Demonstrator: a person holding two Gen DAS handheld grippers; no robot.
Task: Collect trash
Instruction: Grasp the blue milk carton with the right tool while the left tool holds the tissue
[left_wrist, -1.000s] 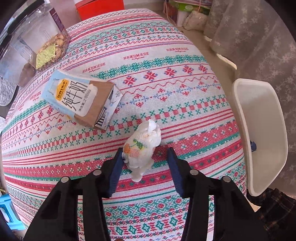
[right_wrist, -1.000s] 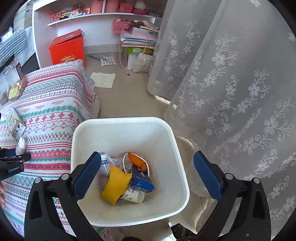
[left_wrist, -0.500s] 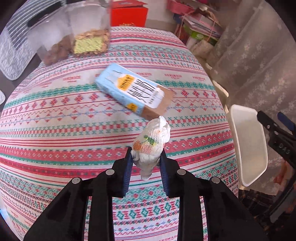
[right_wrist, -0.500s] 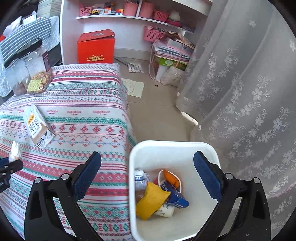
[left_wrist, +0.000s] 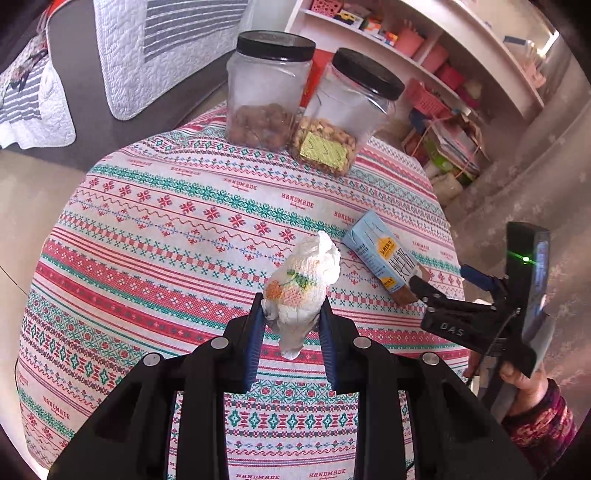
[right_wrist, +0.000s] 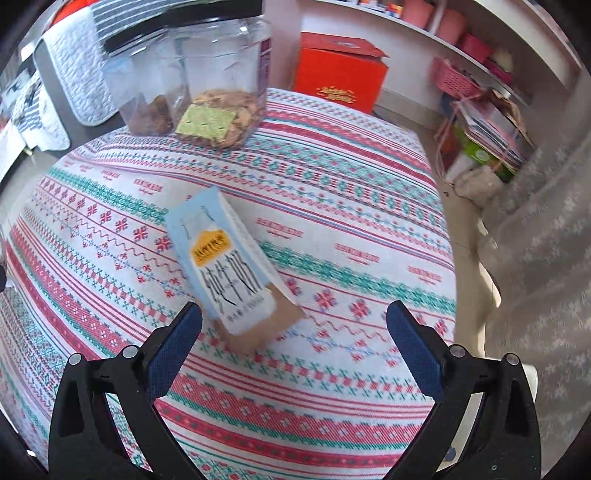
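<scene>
The left gripper (left_wrist: 291, 325) clamps a crumpled printed tissue (left_wrist: 303, 291), holding it clear above a table draped in a patterned tablecloth (left_wrist: 177, 236). The right gripper (right_wrist: 293, 339), its jaws spread wide and empty, hovers over a light-blue milk carton (right_wrist: 229, 266) lying flat on the cloth. Two black-lidded jars of nuts (left_wrist: 306, 107) stand at the table's far edge.

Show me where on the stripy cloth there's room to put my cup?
The wide stretch of tablecloth left of the milk carton and in front of the two jars is bare. It's crowded at the right edge, where the right tongs hover by the carton, and the far edge, taken by the jars.
</scene>
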